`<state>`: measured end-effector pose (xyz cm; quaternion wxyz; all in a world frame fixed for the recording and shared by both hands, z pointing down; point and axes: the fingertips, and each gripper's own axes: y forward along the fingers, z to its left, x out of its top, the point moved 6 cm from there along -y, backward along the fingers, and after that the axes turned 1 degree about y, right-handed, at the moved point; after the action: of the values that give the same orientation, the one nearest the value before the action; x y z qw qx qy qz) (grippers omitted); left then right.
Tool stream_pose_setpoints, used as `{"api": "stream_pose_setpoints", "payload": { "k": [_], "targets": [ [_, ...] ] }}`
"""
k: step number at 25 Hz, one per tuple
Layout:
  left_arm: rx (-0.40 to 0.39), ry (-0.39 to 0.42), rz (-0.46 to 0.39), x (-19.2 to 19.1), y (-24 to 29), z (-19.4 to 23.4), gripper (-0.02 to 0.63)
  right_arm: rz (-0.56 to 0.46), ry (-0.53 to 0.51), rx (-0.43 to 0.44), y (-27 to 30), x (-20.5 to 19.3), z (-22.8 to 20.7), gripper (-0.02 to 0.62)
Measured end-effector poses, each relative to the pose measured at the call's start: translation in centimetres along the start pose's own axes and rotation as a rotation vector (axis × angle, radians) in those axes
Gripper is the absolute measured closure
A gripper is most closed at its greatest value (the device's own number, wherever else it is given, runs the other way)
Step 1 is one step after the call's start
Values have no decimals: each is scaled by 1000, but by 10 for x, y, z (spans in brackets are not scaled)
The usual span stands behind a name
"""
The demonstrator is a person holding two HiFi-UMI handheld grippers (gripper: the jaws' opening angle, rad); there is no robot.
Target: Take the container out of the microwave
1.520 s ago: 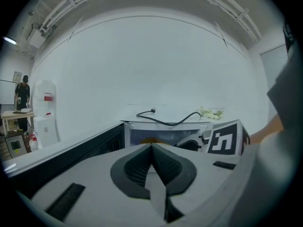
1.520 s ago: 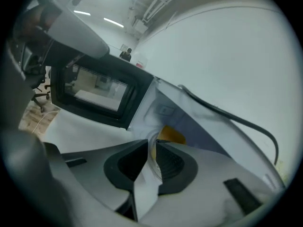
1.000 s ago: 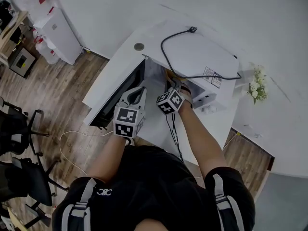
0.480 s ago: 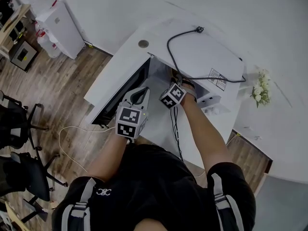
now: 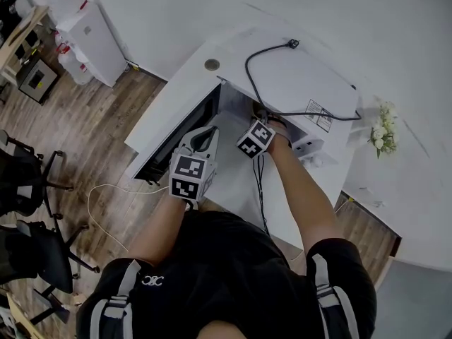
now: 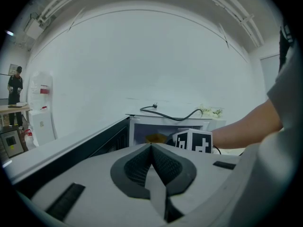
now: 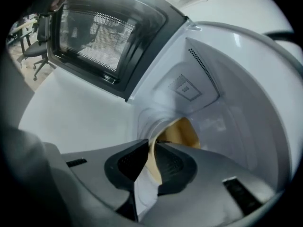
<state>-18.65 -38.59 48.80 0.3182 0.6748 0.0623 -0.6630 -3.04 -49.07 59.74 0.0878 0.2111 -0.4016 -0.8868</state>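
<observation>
Right tool [image 7: 151, 150], just closing, pinches the clear, yellow-tinted container [image 7: 182, 132]; left tool [image 6: 151, 149] pressed together.

wood floor [image 5: 92, 129], white wall [image 6: 142, 56], black chairs [image 5: 28, 186]

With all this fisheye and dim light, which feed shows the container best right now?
Right gripper view: fisheye bends the microwave walls, but the container reads clearly between the right gripper jaws, which have just been closing. Left gripper view: dim, container a small yellowish patch. Head view: dark, curved edges, container not discernible.
</observation>
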Motion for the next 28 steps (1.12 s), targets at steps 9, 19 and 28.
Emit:
{"api": "stream_pose_setpoints", "payload": {
  "k": [9,19,28],
  "targets": [
    [16,-1,-15,4,-7,-5,592,-49,-4,42,-33,-2,8,545],
    [43,-13,-19,0,-21,-11,594,-83,-44,107,-64,-10,34,555],
    [71,-26,-10,-12,-32,-27,592,-139,-84,177,-94,-20,58,557]
  ]
}}
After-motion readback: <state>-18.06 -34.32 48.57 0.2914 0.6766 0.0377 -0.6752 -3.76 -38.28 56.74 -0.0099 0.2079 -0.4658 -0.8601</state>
